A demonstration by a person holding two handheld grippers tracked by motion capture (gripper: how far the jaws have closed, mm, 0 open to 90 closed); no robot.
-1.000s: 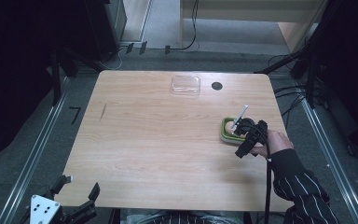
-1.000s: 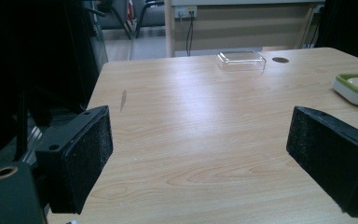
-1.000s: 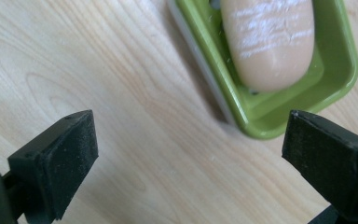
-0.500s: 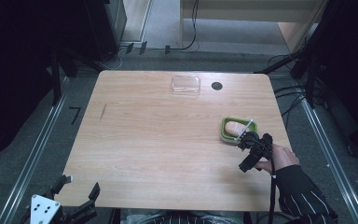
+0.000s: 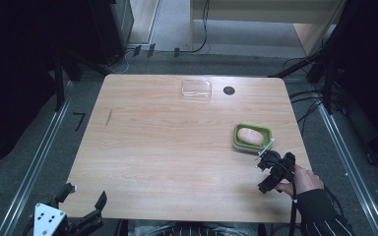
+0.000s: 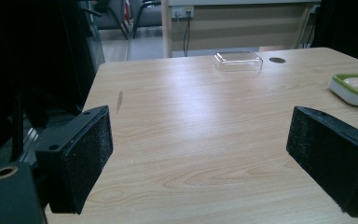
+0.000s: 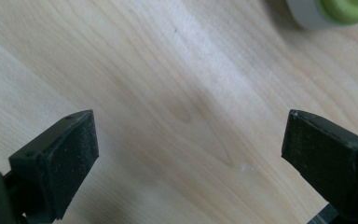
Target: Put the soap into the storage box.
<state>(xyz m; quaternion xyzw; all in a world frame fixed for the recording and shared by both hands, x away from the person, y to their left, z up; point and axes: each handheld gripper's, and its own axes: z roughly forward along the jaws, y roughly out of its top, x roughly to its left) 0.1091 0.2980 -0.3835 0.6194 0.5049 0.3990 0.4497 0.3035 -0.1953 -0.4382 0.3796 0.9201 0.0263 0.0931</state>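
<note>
The soap dish [image 5: 252, 136], green-rimmed with a pale bar of soap [image 5: 250, 135] lying in it, sat near the right edge of the wooden surface [image 5: 177, 147]. The right gripper [image 5: 270, 167] hovered just beside it on the near side, its jaws wide apart and empty, held by a hand [image 5: 305, 179] in a striped sleeve. The left gripper [image 5: 69, 216] hung off the near left corner, well apart from everything, its jaws also spread with nothing between them.

The main risk looked to be the dish's place close to the surface's right edge: a careless nudge from the open jaws, or from the cable trailing off the right gripper, could push it toward that edge or tip the soap out. A grab at the rounded rim could also slip, since the jaws pointed at bare wood rather than at the dish.

The high view gave the whole layout: dish, right gripper beside it, and a clear plastic lid [image 5: 196, 89] near the far edge next to a small dark hole [image 5: 229, 90]. The right gripper view showed the bare wood grain under the jaws and just a corner of the dish [image 7: 328, 11] at the top right, confirming the jaws were off target. The left gripper view looked low across the surface, showing the lid [image 6: 238, 60] and the dish [image 6: 356, 88] from the side, so their height could be judged.
</note>
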